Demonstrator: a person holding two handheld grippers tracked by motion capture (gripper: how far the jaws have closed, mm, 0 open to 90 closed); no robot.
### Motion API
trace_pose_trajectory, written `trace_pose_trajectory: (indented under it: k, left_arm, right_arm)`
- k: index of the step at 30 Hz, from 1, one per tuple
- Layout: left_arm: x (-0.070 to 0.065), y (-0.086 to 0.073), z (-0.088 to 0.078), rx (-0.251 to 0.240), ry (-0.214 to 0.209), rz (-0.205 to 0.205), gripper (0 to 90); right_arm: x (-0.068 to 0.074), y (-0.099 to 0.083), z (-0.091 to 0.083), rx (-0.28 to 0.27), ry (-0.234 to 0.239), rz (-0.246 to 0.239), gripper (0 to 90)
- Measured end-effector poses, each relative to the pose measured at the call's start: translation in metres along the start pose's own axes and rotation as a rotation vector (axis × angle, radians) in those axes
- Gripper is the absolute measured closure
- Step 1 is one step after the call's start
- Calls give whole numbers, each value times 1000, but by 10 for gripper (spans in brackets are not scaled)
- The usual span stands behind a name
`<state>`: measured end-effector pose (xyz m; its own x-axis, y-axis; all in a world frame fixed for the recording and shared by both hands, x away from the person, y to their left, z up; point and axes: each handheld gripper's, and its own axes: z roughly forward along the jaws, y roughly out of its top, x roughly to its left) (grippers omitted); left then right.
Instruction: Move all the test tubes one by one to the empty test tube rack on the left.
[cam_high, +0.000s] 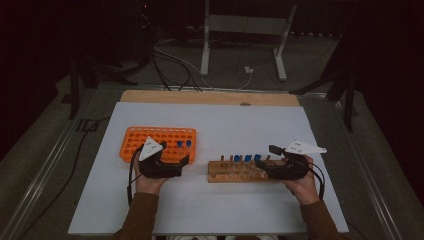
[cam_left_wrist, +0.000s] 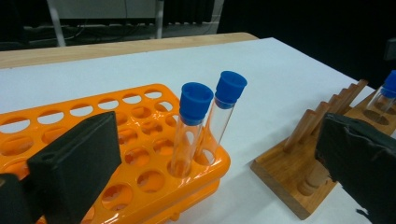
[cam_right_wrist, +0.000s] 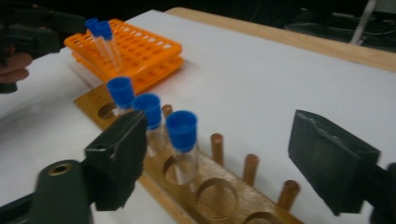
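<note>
Two clear tubes with blue caps (cam_left_wrist: 191, 126) stand leaning in the near-right corner of an orange rack (cam_left_wrist: 154, 161). My left gripper (cam_left_wrist: 215, 140) is open just in front of them, jaws wide on either side and not touching. Three more blue-capped tubes (cam_right_wrist: 182, 130) stand in a row in a wooden rack (cam_right_wrist: 159, 196). My right gripper (cam_right_wrist: 222, 140) is open, and the nearest of these tubes stands between its jaws with gaps on both sides. From above, the left gripper (cam_high: 184, 161) is at the orange rack (cam_high: 150, 137) and the right gripper (cam_high: 267, 157) is at the wooden rack (cam_high: 220, 176).
Both racks sit on a white sheet (cam_high: 210, 120) over a wooden table. The wooden rack has several upright pegs (cam_right_wrist: 250, 168) and open holes (cam_right_wrist: 217, 198) nearer the right gripper. Cables and a metal stand (cam_high: 245, 30) lie on the floor beyond the table.
</note>
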<state>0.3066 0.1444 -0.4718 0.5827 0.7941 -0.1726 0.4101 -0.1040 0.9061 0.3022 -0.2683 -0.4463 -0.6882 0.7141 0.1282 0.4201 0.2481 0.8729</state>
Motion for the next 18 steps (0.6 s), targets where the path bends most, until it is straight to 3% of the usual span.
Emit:
trace_pose_trajectory:
  k: [11,18]
  left_arm:
    - [-2,2,-1,-17,5,-2,9]
    - [-6,4,-1,-24,13,19,9]
  right_arm:
    - [11,-9,11,44,20,-104,654]
    - [16,-10,14,55,15,-140,754]
